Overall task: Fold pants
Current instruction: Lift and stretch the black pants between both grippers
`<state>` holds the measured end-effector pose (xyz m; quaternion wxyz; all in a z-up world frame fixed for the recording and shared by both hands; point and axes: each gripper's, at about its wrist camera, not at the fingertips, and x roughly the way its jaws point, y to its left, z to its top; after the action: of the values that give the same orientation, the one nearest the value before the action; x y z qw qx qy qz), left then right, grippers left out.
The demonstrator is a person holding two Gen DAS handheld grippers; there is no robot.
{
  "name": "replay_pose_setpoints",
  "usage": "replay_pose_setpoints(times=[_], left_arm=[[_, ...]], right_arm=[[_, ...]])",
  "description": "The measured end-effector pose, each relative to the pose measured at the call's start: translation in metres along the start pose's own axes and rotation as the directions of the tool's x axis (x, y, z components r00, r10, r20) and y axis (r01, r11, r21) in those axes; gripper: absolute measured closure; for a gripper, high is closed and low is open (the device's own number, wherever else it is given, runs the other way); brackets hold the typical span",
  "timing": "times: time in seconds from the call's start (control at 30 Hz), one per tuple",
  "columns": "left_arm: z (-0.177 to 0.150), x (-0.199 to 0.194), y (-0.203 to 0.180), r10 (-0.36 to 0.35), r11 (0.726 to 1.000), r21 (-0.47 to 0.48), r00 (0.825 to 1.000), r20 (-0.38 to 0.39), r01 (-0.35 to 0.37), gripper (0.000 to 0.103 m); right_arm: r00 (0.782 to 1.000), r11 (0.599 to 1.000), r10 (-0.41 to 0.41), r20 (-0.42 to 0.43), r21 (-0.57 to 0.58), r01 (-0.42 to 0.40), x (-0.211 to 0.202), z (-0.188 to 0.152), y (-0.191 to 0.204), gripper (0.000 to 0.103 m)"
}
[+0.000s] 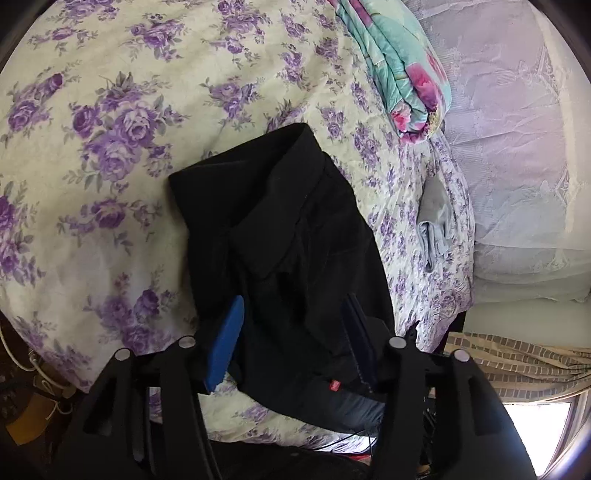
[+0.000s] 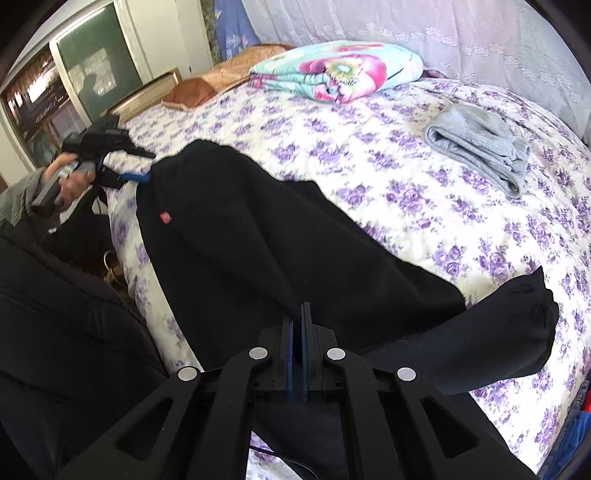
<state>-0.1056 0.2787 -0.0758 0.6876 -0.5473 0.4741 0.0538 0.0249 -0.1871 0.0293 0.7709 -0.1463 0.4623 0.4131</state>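
Black pants lie on the purple-flowered bedcover. My left gripper stands open over the waist end, with the cloth between its blue pad and the other finger, neither pressing on it. A small red tag shows near the bed's edge. In the right wrist view the pants stretch across the bed, and one leg end is bent up at the right. My right gripper is shut, its tips pinching the black cloth. The left gripper, in a hand, sits at the far waist end.
A folded flowered quilt lies at the head of the bed, with an orange pillow beside it. Folded grey clothing rests at the far right. A lace curtain hangs behind. The bed's edge runs along the left.
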Motion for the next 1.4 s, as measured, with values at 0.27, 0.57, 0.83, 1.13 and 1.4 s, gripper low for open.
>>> replay_pose_setpoints(times=[0.27, 0.57, 0.83, 1.13, 1.4], left_arm=[[-0.010, 0.022, -0.003, -0.065, 0.996, -0.060, 0.997, -0.052, 0.062, 0.048], [-0.016, 0.039, -0.001, -0.007, 0.998, -0.061, 0.993, -0.117, 0.000, 0.047], [0.003, 0.037, -0.001, -0.016, 0.994, -0.107, 0.999, 0.040, 0.020, 0.068], [0.027, -0.013, -0.004, -0.045, 0.999, -0.009, 0.991, 0.129, 0.047, 0.091], [0.028, 0.002, 0.035, 0.090, 0.996, -0.029, 0.992, 0.084, -0.088, 0.086]], right_arm=[[0.999, 1.000, -0.018, 0.028, -0.011, 0.018, -0.010, 0.009, -0.001, 0.100], [0.998, 0.999, -0.032, 0.048, -0.006, 0.033, -0.017, 0.011, 0.000, 0.100], [0.999, 1.000, -0.013, 0.037, 0.008, 0.013, -0.017, 0.005, 0.004, 0.100], [0.994, 0.995, 0.098, -0.047, -0.004, -0.098, 0.002, -0.014, 0.032, 0.100], [0.942, 0.970, 0.238, -0.235, 0.105, -0.219, 0.074, -0.059, 0.043, 0.099]])
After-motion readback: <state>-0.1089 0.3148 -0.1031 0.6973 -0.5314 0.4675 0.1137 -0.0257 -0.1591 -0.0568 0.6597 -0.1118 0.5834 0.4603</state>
